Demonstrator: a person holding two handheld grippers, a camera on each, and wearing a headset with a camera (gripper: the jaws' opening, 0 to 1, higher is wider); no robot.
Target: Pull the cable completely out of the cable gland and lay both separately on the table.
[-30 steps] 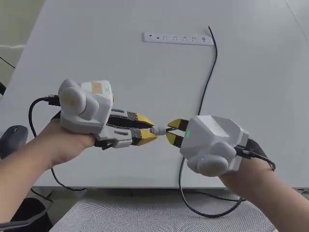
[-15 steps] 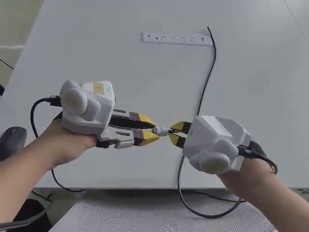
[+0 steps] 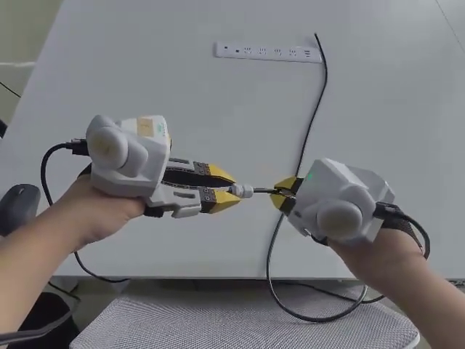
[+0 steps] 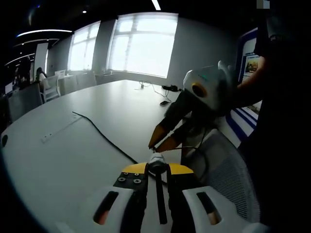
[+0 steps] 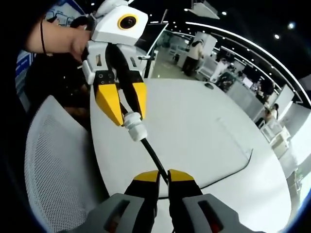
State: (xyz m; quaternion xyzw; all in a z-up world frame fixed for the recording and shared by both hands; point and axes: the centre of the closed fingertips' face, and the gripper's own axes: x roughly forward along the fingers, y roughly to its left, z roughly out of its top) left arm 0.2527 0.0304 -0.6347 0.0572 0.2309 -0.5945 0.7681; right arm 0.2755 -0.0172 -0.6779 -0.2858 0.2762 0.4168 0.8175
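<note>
The left gripper (image 3: 221, 195) pinches the white cable gland (image 3: 241, 192) in its fingers, near the bench (image 3: 182, 94) edge. The right gripper (image 3: 285, 196) pinches the black cable (image 3: 263, 191). A weak grip could let the gland drop off the bench.

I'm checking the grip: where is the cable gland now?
Head view centre: the cable gland sits in the left gripper's tips, its cable running right into the right gripper.

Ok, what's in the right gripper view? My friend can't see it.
The left gripper pinches a white cable gland in its yellow jaws at the top. A black cable runs from it down to the right gripper, shut on it, above a white table.
</note>
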